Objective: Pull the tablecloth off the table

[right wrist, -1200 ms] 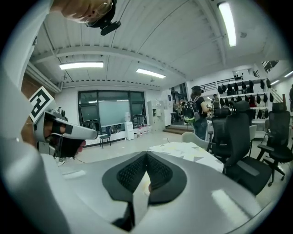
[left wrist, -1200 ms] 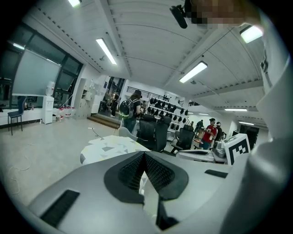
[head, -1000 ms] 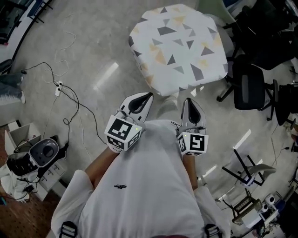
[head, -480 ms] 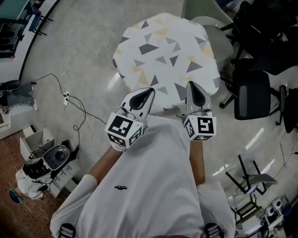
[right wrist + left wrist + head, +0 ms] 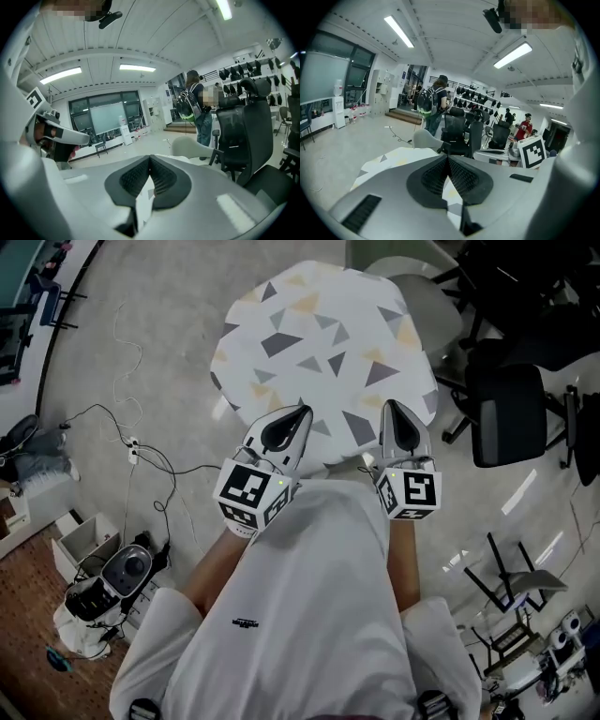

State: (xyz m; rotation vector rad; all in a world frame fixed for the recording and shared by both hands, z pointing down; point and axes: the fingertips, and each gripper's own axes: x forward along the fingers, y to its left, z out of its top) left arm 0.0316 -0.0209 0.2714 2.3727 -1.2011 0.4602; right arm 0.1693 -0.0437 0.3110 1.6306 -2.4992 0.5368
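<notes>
A white tablecloth point(image 5: 319, 343) printed with grey and yellow triangles covers a small table on the floor ahead of me; it hangs over all the edges. My left gripper point(image 5: 300, 413) is shut and empty, its tip over the cloth's near edge. My right gripper point(image 5: 390, 407) is shut and empty too, its tip over the near right part of the cloth. In the left gripper view the closed jaws point(image 5: 448, 157) point over the tablecloth point(image 5: 386, 161). The right gripper view shows closed jaws point(image 5: 150, 157) with nothing between them. I cannot tell whether either tip touches the cloth.
Black office chairs point(image 5: 506, 413) stand to the table's right, and a pale chair point(image 5: 422, 301) behind it. Cables point(image 5: 131, 442) trail over the floor at left, near an open box point(image 5: 70, 535) and a device point(image 5: 117, 577). A person with a backpack point(image 5: 426, 101) stands far off.
The table has come nearer in the head view. Both gripper tips, before short of the cloth, now overlap its near edge. Both grippers stayed shut.
</notes>
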